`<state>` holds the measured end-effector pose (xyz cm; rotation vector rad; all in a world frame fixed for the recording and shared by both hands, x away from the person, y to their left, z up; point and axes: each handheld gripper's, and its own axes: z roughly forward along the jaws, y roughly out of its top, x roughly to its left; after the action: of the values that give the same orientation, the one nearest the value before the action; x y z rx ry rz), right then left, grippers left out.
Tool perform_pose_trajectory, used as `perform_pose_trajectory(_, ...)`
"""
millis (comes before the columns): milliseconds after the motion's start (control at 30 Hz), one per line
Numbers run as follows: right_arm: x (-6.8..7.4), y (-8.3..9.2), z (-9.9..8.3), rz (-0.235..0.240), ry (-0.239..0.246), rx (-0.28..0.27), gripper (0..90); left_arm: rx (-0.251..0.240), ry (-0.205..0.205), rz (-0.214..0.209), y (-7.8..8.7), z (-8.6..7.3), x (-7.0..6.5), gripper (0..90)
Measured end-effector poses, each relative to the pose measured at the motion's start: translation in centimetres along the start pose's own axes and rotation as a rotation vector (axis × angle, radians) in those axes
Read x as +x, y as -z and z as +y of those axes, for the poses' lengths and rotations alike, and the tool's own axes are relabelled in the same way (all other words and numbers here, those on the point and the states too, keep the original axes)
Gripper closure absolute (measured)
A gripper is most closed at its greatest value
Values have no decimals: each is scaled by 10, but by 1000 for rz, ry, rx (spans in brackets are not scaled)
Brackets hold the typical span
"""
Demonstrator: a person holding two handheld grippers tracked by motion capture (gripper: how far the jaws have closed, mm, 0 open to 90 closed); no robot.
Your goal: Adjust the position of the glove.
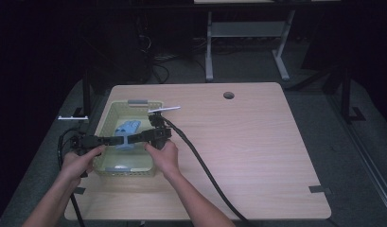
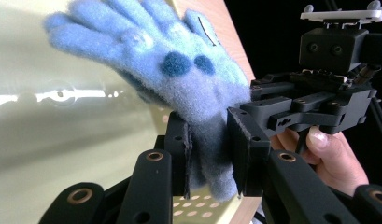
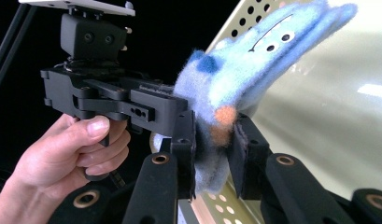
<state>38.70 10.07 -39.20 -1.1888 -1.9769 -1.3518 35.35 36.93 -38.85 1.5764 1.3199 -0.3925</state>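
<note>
A fuzzy blue glove (image 1: 127,134) hangs over a pale green plastic basket (image 1: 102,124) at the table's left side. Both grippers pinch its cuff end from opposite sides. In the left gripper view the glove (image 2: 179,70) shows dark blue dots, and my left gripper (image 2: 209,154) is shut on its cuff. From the right gripper view the glove (image 3: 254,65) shows orange dots and a stitched face, with my right gripper (image 3: 214,154) shut on the same cuff. The glove's fingers point away over the basket floor (image 2: 62,140). In the high view the left gripper (image 1: 116,140) and right gripper (image 1: 130,138) meet nearly tip to tip.
The basket has perforated walls (image 3: 254,11) and grey handles (image 1: 137,101). A thick black cable (image 1: 200,165) runs from the right gripper across the wooden table (image 1: 257,142) to its front edge. A round hole (image 1: 228,95) sits near the far edge.
</note>
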Motion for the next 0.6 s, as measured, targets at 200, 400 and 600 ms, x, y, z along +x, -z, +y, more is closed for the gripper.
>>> perform_pose_trajectory(200,-4,-6,0,-17,-11,18,729,17,9,29,-2,0,3,703)
perform_pose_trajectory(400,-9,-13,-2,-34,-17,45,728,28,34,32,-5,-3,12,703)
perform_pose_trajectory(600,-13,-19,-3,-47,-23,60,726,41,62,54,-7,-5,18,703)
